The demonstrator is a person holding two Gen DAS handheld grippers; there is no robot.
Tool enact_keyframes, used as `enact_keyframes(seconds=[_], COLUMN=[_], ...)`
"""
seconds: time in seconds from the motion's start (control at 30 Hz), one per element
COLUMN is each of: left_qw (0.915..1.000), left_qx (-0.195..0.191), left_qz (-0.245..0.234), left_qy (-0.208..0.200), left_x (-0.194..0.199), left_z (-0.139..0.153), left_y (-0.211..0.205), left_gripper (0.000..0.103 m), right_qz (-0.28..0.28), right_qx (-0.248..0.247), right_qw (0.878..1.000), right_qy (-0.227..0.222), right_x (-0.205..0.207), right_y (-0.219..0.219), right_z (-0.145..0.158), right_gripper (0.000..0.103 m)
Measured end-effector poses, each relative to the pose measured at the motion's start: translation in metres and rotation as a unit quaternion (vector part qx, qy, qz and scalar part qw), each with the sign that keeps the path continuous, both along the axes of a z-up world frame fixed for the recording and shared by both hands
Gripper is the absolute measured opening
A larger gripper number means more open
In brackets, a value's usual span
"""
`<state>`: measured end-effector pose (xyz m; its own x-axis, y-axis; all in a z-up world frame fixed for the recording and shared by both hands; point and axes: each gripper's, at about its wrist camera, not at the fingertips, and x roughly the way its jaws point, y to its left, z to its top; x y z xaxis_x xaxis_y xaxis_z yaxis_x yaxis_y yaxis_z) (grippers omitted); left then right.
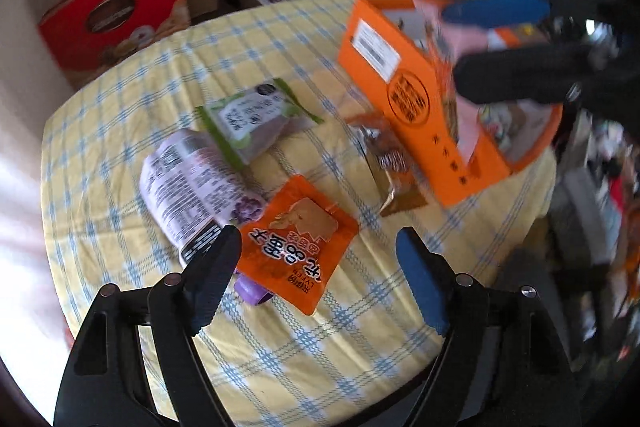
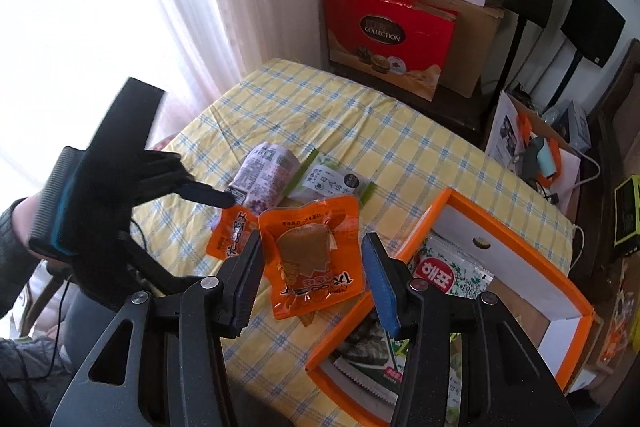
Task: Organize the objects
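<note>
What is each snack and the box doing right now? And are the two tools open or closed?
Orange box: open, seaweed packs inside.
Orange packet: between the right tool's fingers, not squeezed.
Second orange packet: flat on tablecloth.
Purple pouch: lying down.
Green packet: lying flat.
Left tool: open, empty.
Right tool: open.

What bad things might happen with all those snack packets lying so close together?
1. The left tongs hang open over an orange packet that overlaps the purple pouch; closing might pinch both.
2. The right tongs are open around another orange packet beside the orange box; a nudge may slide it.
3. The two tongs are close, so they might bump.
</note>
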<state>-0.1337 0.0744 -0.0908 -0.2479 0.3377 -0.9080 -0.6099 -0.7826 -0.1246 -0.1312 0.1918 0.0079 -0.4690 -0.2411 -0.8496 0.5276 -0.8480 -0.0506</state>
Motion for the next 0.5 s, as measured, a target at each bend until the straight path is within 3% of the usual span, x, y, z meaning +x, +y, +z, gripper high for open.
enact_keyframes(seconds=[0.13,0.5], left_qw=[0.9991,0.9971], left_qx=[-0.034,-0.052], left_qz=[-0.021,-0.056], left_qy=[0.010,0.003], left_x=[0.004,0.010], left_z=[-0.003,-0.007], left_y=[0.011,0.015], left_gripper=[0.077,0.077], right_qz=[-0.002,-0.008], right_qx=[0.001,0.008], right_qw=[1.000,1.000], right_qy=[0.000,-0.004], right_x=[0.004,0.007], right_y=[0.004,0.008], right_z=[-0.001,-0.005], right_gripper=[0.050,0.047])
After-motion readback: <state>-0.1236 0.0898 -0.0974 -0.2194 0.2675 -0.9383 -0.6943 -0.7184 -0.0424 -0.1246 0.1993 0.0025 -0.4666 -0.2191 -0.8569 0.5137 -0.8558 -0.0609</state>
